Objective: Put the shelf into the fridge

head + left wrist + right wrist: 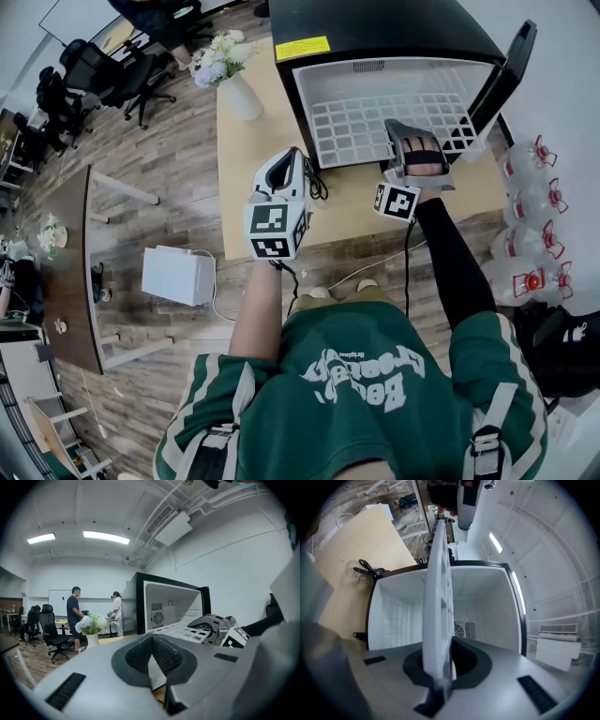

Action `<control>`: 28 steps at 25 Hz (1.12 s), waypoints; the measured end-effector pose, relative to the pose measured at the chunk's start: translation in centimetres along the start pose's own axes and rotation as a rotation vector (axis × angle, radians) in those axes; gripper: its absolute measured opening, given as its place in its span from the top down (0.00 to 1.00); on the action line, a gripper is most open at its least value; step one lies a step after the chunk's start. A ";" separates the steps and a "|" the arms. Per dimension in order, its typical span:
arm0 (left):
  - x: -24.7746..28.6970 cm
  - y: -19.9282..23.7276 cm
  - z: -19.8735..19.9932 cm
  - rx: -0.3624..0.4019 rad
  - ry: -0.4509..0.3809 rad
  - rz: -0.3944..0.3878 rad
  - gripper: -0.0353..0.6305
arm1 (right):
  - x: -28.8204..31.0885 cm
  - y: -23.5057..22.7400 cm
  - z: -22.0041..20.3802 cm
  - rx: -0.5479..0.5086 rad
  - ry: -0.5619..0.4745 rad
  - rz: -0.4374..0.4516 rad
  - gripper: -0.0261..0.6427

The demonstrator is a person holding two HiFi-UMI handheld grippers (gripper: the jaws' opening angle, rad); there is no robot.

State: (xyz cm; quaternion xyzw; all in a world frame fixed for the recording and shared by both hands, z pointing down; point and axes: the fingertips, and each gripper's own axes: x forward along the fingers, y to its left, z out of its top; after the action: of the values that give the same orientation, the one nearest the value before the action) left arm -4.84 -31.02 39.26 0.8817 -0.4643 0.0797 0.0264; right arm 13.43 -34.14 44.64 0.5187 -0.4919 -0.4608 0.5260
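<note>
A black mini fridge (375,37) stands open on the wooden table (253,150), its door (506,70) swung to the right. The white grid shelf (375,122) lies flat in the fridge's opening. My right gripper (401,131) is shut on the shelf's near right edge. In the right gripper view the shelf (438,588) runs edge-on between the jaws of the right gripper (439,660) toward the white fridge interior (487,606). My left gripper (298,159) hovers left of the fridge front, shut and empty; the left gripper (152,637) shows its pads meeting.
A white vase of flowers (234,80) stands at the table's far left. A black cable (317,183) lies by the fridge's front corner. Water bottles (534,206) sit on the floor at right, a white box (178,275) at left. Two people (74,616) stand far off.
</note>
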 end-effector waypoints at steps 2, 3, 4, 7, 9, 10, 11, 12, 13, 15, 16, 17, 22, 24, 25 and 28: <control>0.2 -0.1 0.0 0.006 0.001 0.001 0.95 | 0.2 0.0 0.0 -0.002 -0.003 0.021 0.92; 0.3 -0.1 0.1 0.003 0.000 0.000 0.95 | 0.3 0.0 -0.1 -0.003 -0.003 0.030 0.92; 0.4 -0.1 0.1 0.000 -0.002 0.000 0.95 | 0.4 -0.1 -0.1 0.000 -0.003 0.039 0.92; 0.7 -0.1 0.1 0.004 0.000 0.001 0.95 | 0.7 -0.1 0.0 0.016 -0.012 0.084 0.92; 0.9 -0.2 0.1 0.007 0.001 -0.001 0.95 | 1.0 0.0 0.1 0.029 -0.022 0.130 0.89; 1.0 -0.3 0.2 0.008 0.000 -0.001 0.95 | 1.1 0.1 0.1 0.036 -0.027 0.151 0.88; 1.1 -0.3 0.2 0.011 -0.001 -0.001 0.95 | 1.1 0.2 0.2 0.045 -0.032 0.167 0.87; 1.2 -0.4 0.3 0.016 -0.001 0.000 0.95 | 1.1 0.4 0.2 0.054 -0.036 0.178 0.86; 1.3 -0.5 0.3 0.019 -0.001 0.001 0.95 | 1.1 0.5 0.2 0.062 -0.039 0.184 0.85; 1.4 -0.5 0.3 0.020 0.000 0.002 0.95 | 1.2 0.6 0.2 0.072 -0.043 0.187 0.83; 1.5 -0.5 0.3 0.020 0.001 0.003 0.95 | 1.2 0.6 0.3 0.074 -0.045 0.185 0.83; 1.5 -0.4 0.3 0.020 0.001 0.003 0.95 | 1.3 0.6 0.3 0.077 -0.047 0.183 0.83; 1.6 -0.4 0.3 -0.009 -0.001 0.003 0.95 | 1.4 0.8 0.4 0.084 -0.051 0.174 0.83; 1.6 -0.3 0.2 -0.013 0.000 0.008 0.95 | 1.5 0.7 0.3 0.081 -0.047 0.176 0.83; 1.6 -0.2 0.2 -0.012 0.001 0.011 0.95 | 1.5 0.7 0.3 0.080 -0.046 0.176 0.83; 1.5 0.1 0.1 -0.011 0.006 0.020 0.95 | 1.7 0.7 0.4 0.080 -0.046 0.175 0.83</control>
State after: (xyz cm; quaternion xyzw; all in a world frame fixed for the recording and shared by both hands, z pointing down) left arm -4.05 -32.27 39.38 0.8766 -0.4736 0.0799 0.0317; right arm 13.21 -35.89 45.37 0.4837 -0.5654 -0.4047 0.5315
